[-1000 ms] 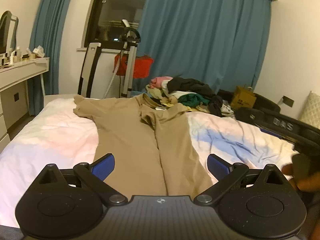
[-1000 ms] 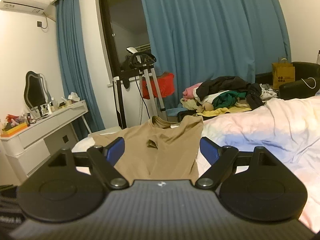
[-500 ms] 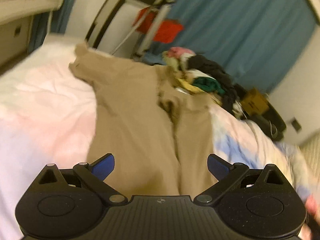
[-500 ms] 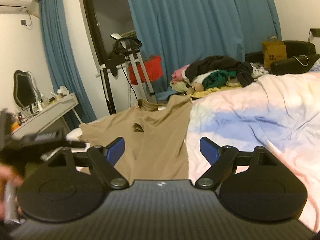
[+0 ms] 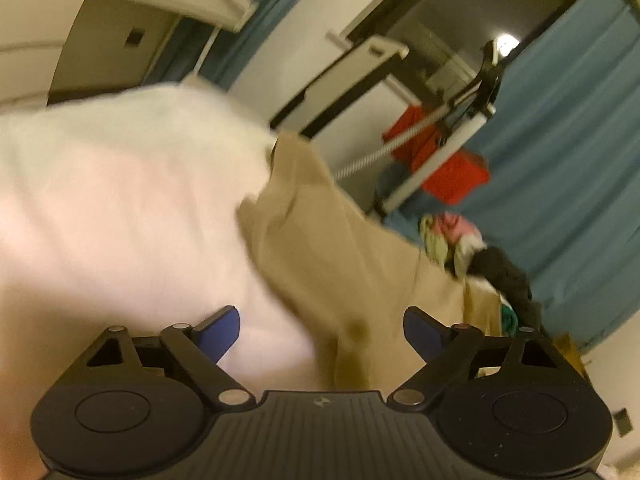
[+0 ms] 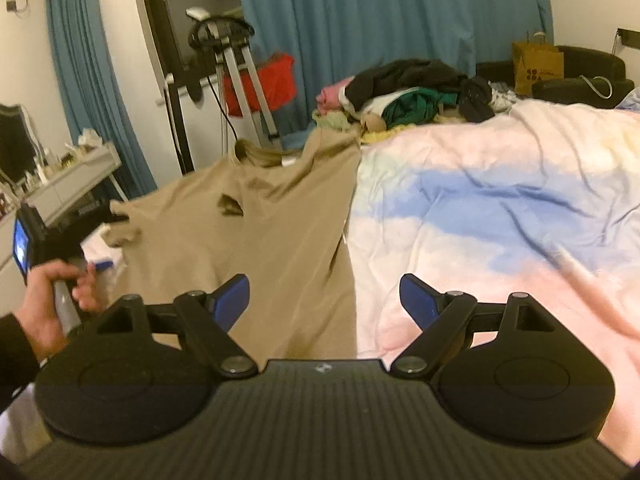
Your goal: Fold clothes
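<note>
A tan long-sleeved top (image 6: 280, 224) lies spread on the bed, its right side folded in over the middle and its left sleeve (image 5: 296, 184) reaching to the bed's edge. My left gripper (image 5: 320, 332) is open and empty, tilted, low over the top's left edge. It also shows in the right wrist view (image 6: 52, 248), held by a hand. My right gripper (image 6: 324, 300) is open and empty above the top's lower right edge.
The bed has a pink, white and blue duvet (image 6: 500, 216). A pile of mixed clothes (image 6: 412, 92) lies at its far end. A garment steamer stand (image 6: 228, 60) with a red cloth, a white dresser (image 6: 68, 176) and blue curtains are beyond.
My left gripper has swung left and tilted, now over the top's left side near the sleeve. My right gripper has moved closer over the top's right edge. Both stay open.
</note>
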